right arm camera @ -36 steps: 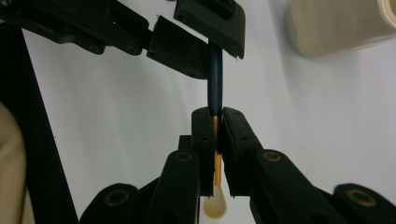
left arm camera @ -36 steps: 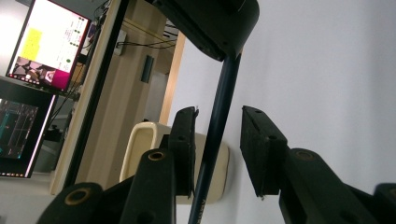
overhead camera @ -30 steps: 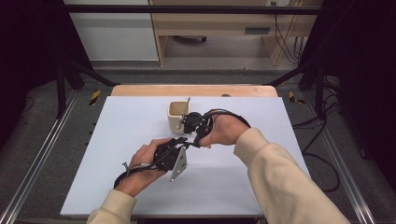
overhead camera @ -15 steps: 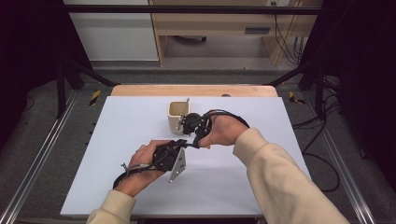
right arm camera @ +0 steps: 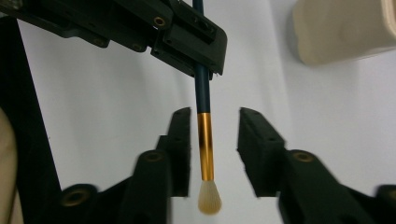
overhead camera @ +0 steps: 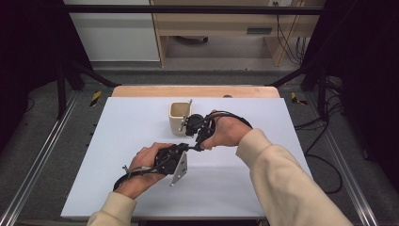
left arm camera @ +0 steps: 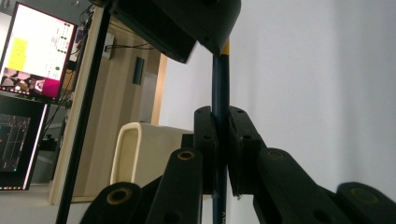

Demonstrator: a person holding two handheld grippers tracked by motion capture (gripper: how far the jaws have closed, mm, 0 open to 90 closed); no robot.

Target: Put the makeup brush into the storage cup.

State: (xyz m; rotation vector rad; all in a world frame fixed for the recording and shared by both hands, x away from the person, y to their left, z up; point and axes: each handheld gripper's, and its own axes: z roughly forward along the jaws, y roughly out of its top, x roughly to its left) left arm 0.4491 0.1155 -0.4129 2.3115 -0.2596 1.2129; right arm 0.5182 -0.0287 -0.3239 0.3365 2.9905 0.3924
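Even overhead light makes the white rectangular table top (overhead camera: 127, 141) bright in the high view's centre, while the left and right edges fall black. Shadows are soft. Both gripper views blur slightly at the bottom, nearest the camera.

No text is coming through legibly anywhere. In the left gripper view, a monitor (left arm camera: 30, 51) far off beyond the jaws is showing a yellow panel and rows of small characters, all too tiny to read. Faint lettering is sitting on the brush handle (left arm camera: 220, 154) between the jaws, cut off and unreadable.
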